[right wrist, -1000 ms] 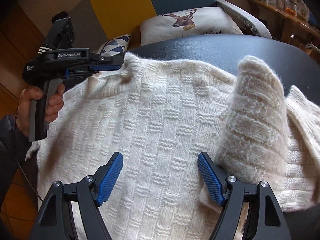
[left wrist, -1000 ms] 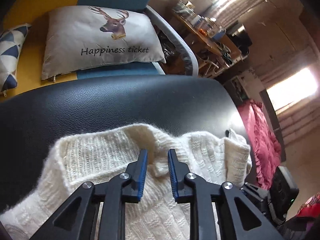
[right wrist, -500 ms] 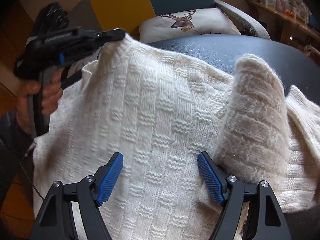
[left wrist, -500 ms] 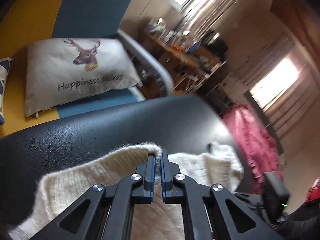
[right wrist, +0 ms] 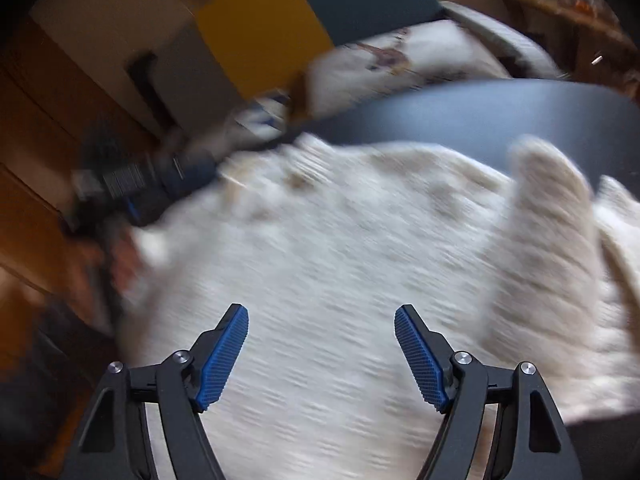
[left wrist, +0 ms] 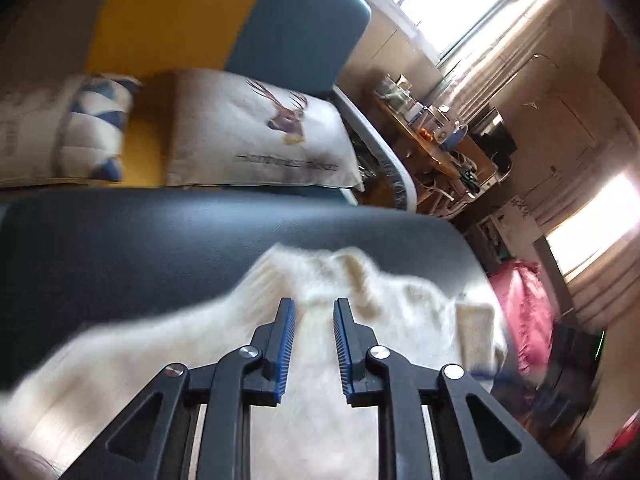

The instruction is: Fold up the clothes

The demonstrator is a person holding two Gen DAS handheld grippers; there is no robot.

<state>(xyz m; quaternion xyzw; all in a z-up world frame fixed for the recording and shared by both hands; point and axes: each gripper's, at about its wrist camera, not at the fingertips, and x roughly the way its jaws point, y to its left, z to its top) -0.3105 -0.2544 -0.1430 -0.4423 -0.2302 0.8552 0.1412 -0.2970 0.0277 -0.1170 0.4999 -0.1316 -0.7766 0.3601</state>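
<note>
1. My left tongs (left wrist: 314,306) stand a narrow gap apart, blue ribbed pads facing each other, with nothing pinched between them; the cream-white chunky knit sweater (left wrist: 360,320) shows through the gap, and I cannot tell whether the tips touch it.
2. My right tongs (right wrist: 321,314) are spread wide, gripping nothing, and hang over the middle of the sweater's body (right wrist: 340,280). Whether the tips touch the knit I cannot tell, since this view is smeared by motion.
3. The sweater lies spread on the round black leather-topped desk (left wrist: 140,248), covering its near side, while the far part of the desk is bare.
4. In the right wrist view a thick fold of the knit, likely a sleeve (right wrist: 548,216), stands up just right of the right tongs.
5. In that same view the left tongs' black body (right wrist: 152,184) appears blurred at the sweater's far left edge.
6. Beyond the desk a white cushion printed with a deer head (left wrist: 260,140) and a blue-and-white triangle-patterned cushion (left wrist: 92,132) rest on a yellow and blue seat (left wrist: 192,20).
</note>
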